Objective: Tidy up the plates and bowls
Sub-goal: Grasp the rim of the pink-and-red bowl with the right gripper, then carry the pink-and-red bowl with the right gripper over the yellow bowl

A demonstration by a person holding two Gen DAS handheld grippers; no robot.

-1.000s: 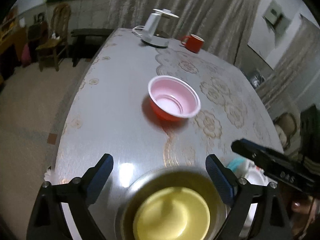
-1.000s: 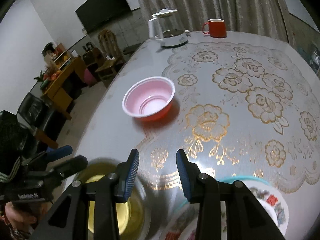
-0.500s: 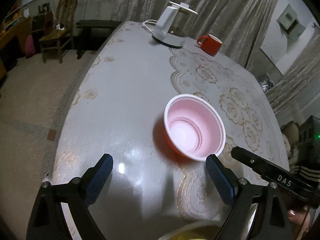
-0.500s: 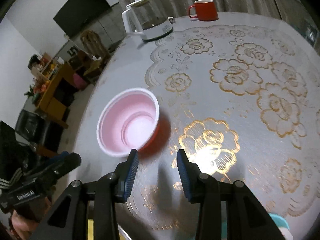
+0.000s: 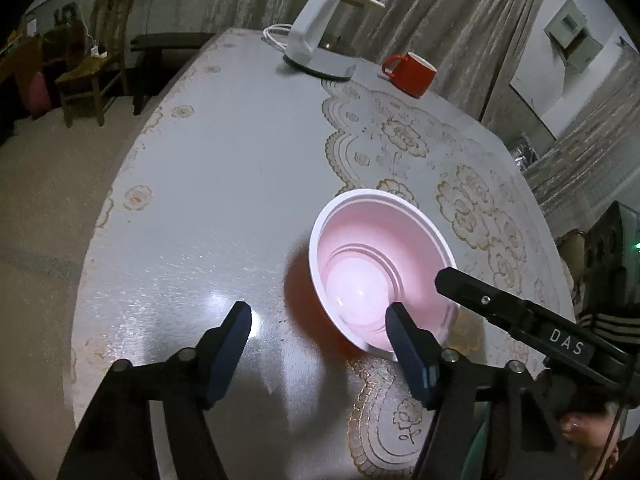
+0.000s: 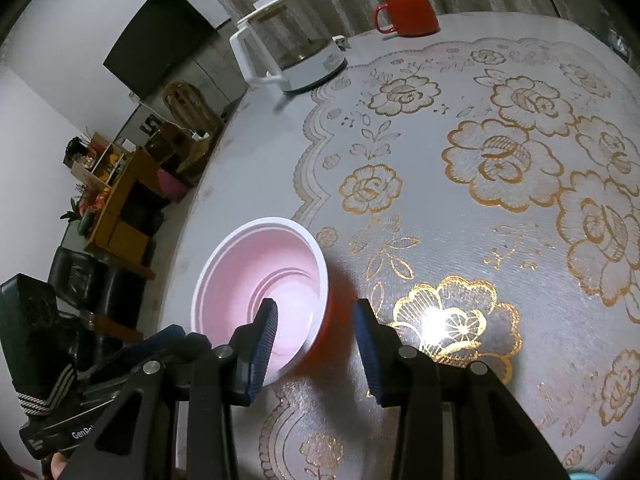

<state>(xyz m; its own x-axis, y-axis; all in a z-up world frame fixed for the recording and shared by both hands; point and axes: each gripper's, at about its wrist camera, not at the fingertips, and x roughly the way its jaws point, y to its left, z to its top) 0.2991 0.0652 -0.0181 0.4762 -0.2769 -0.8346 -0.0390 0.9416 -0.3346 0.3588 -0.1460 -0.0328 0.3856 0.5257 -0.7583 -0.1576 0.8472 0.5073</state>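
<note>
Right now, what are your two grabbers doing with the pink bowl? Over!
Left gripper open, jaws just been closing, near rim between them. Right gripper open astride the pink bowl's other rim, not pinching yet. Kettle and red mug far off, nothing blocking.

Black left gripper (image 5: 318, 326) angled downward, blue-padded jaws just narrowed, nothing clamped. Black right gripper (image 6: 316, 322) angled downward, jaws parted, unclamped.

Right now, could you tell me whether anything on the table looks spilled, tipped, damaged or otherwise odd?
Nothing stands out. The pink-lined red bowl sits upright and empty on the table, and the red mug and the white kettle stand upright at the far edge. I see no spill or breakage.
</note>
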